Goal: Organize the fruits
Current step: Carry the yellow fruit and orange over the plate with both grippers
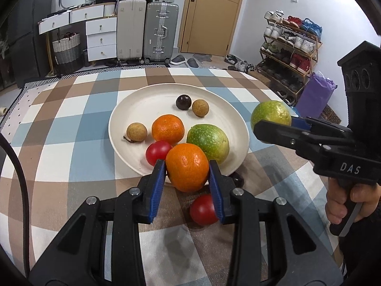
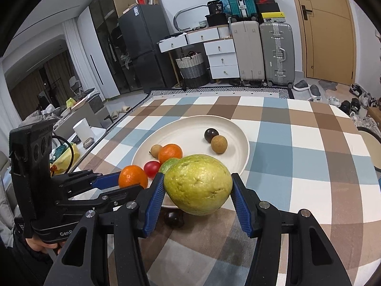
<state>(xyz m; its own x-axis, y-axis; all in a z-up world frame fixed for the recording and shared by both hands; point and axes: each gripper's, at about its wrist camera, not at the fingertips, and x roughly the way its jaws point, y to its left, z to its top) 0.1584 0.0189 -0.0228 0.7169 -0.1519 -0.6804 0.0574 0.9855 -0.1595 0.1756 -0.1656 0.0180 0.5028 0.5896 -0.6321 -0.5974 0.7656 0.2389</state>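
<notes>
My left gripper (image 1: 187,166) is shut on an orange (image 1: 187,166) and holds it above the near rim of the white plate (image 1: 133,109). My right gripper (image 2: 197,187) is shut on a green guava (image 2: 198,184), held beside the plate's right rim; it also shows in the left wrist view (image 1: 271,114). On the plate lie another orange (image 1: 168,128), a green guava (image 1: 208,139), a red tomato (image 1: 158,151), two brown longans (image 1: 136,132) and a dark round fruit (image 1: 183,102). A second tomato (image 1: 202,210) and a dark fruit (image 1: 238,179) lie on the cloth.
The table has a blue, brown and white checked cloth (image 1: 71,131). Behind it stand suitcases (image 1: 160,31), white drawers (image 1: 101,38), a door (image 1: 212,12) and a shoe rack (image 1: 290,47). A fridge (image 2: 142,47) stands at the far left.
</notes>
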